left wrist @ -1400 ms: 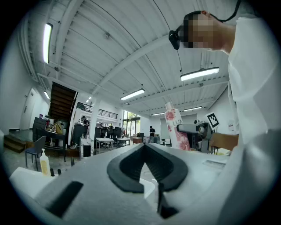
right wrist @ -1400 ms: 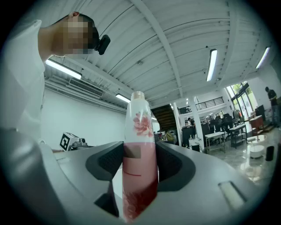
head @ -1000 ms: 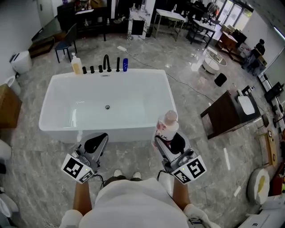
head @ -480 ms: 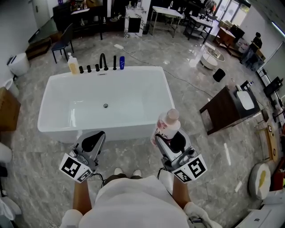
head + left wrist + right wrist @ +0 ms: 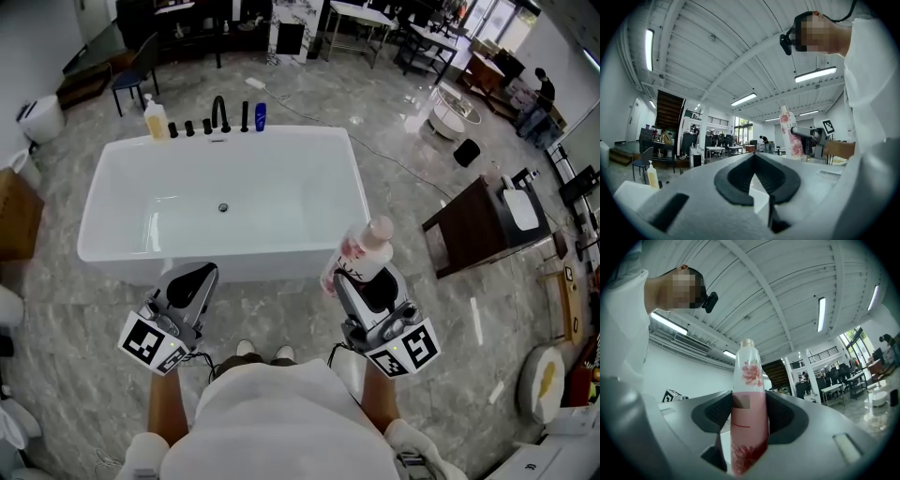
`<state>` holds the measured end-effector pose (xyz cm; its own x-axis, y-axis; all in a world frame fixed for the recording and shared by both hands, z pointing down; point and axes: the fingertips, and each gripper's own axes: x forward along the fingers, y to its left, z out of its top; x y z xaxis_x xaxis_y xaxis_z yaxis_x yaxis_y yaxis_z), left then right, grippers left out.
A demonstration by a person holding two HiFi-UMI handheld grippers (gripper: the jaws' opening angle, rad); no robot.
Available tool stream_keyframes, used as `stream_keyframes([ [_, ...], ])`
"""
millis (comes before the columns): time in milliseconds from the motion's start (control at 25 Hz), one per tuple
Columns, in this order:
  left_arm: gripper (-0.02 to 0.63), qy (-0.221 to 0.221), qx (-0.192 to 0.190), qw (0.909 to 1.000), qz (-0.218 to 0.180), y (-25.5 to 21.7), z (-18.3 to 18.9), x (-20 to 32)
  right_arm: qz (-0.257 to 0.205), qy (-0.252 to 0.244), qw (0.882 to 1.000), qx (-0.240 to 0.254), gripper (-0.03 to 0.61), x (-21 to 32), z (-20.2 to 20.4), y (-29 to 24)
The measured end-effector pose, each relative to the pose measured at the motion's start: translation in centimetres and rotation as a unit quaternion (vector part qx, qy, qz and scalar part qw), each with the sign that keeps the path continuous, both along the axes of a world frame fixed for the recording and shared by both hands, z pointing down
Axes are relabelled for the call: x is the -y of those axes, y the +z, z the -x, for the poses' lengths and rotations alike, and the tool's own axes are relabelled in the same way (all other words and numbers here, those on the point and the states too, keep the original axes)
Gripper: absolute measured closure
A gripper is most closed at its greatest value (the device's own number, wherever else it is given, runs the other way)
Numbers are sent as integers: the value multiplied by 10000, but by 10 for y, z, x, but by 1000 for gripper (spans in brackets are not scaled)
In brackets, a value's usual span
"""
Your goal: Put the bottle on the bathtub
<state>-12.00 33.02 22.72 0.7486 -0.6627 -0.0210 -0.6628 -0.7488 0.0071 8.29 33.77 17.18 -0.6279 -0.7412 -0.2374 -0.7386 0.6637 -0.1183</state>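
The bottle (image 5: pixel 360 261) (pink, with a flowered label) is pinched low on its body between the right gripper's (image 5: pixel 364 289) jaws. It is held in the air over the floor, just off the tub's (image 5: pixel 244 267) near right corner and not on the rim. Half a second ago it stood nearly straight; now its cap leans off to the right. The left gripper (image 5: pixel 192 284) hangs before the tub's near wall, much where it was, its jaw tips pressed together on nothing. On the far rim stand a faucet (image 5: pixel 221 112), a yellow bottle (image 5: pixel 156 120) and a blue bottle (image 5: pixel 260 115).
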Motion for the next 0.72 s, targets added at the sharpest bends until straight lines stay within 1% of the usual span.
stream_keyframes([
  [160,612,-222,-85,9997,12,-4,6,8,-41,-48,10000,21,339,5,-8,-2],
  [240,612,-272,-60,9996,11,-4,5,12,-45,-47,10000,-1,339,9,-13,-1],
  [400,612,-300,-14,9995,7,-2,-8,16,-8,-14,10000,-64,339,16,-27,4],
  [720,612,-343,107,9994,-6,4,-37,28,-43,28,10000,50,339,25,-62,11],
])
